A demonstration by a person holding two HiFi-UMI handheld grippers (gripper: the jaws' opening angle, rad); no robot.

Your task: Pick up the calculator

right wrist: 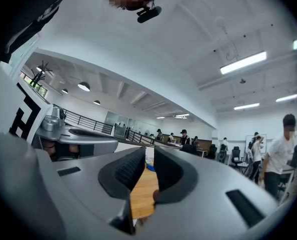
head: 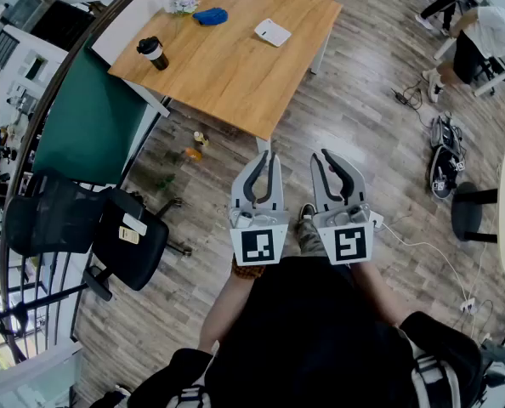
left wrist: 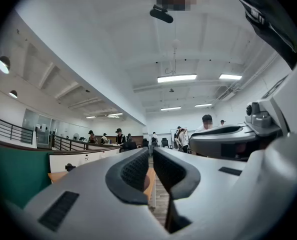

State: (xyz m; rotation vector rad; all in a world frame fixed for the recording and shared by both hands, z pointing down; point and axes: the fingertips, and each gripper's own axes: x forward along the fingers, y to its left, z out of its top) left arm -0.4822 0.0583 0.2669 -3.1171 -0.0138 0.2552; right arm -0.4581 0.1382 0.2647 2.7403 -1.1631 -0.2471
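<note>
Left gripper [head: 269, 157]: you hold it low, close to your body, pointing away from you across the floor. Its jaws are drawn almost together, with only a thin slit between the pads. Nothing is in them.
Right gripper [head: 320, 155]: just beside the left one and level with it, aimed the same way. Its jaws are closed to a narrow slit and grip nothing. Its own view shows only a strip of tabletop through the gap.
Marker cubes: one on each gripper, both facing the head camera, at the near end by your hands.
Calculator [head: 272, 31]: white, lying flat on the wooden table [head: 235, 79], toward its far right side. It is well apart from both grippers, and neither touches it.
Other items on table: a dark cup [head: 154, 53] stands near the left edge and a blue object [head: 210, 15] lies at the far left. A crumpled item [head: 182, 5] sits just beside the blue object.
Floor between you and table: bare wood planks, with small clutter [head: 195, 145] under the table's near left edge.
Left of you: a black office chair [head: 127, 236] with a green partition [head: 91, 126] beyond it.
Far right: a seated person [head: 482, 36].
</note>
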